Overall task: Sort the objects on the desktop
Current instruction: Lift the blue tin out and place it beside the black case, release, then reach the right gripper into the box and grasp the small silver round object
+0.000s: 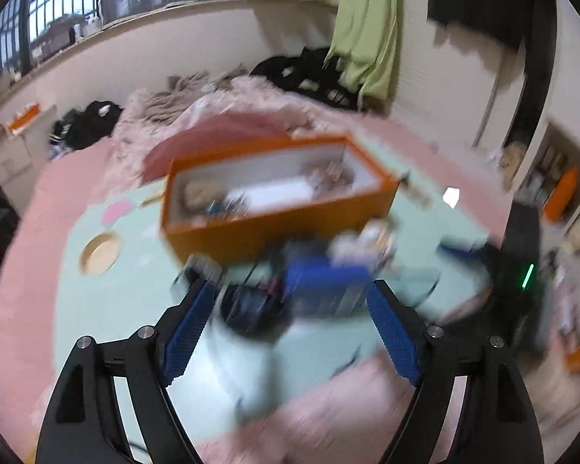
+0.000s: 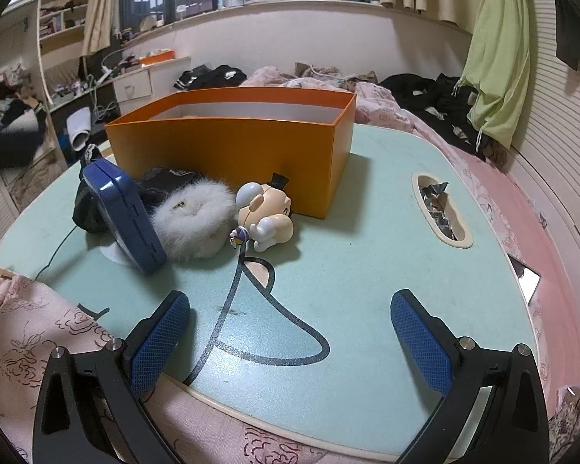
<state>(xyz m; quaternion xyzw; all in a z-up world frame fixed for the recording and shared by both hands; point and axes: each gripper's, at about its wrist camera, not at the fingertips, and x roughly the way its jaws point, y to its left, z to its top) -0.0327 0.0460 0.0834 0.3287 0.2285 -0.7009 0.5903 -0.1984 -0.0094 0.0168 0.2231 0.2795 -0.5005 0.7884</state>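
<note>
Worktop (image 2: pixel 367 201), pale green: orange box (image 2: pixel 251 147) at the back; blue tin (image 2: pixel 123 216), white fluffy item (image 2: pixel 197 216) and toy figure (image 2: pixel 266 212) just in front. Your left tool (image 1: pixel 290 297) is released, nothing between its pads; your right tool (image 2: pixel 286 309) likewise, near the front edge. Pick one item, centre it, then close.
</note>
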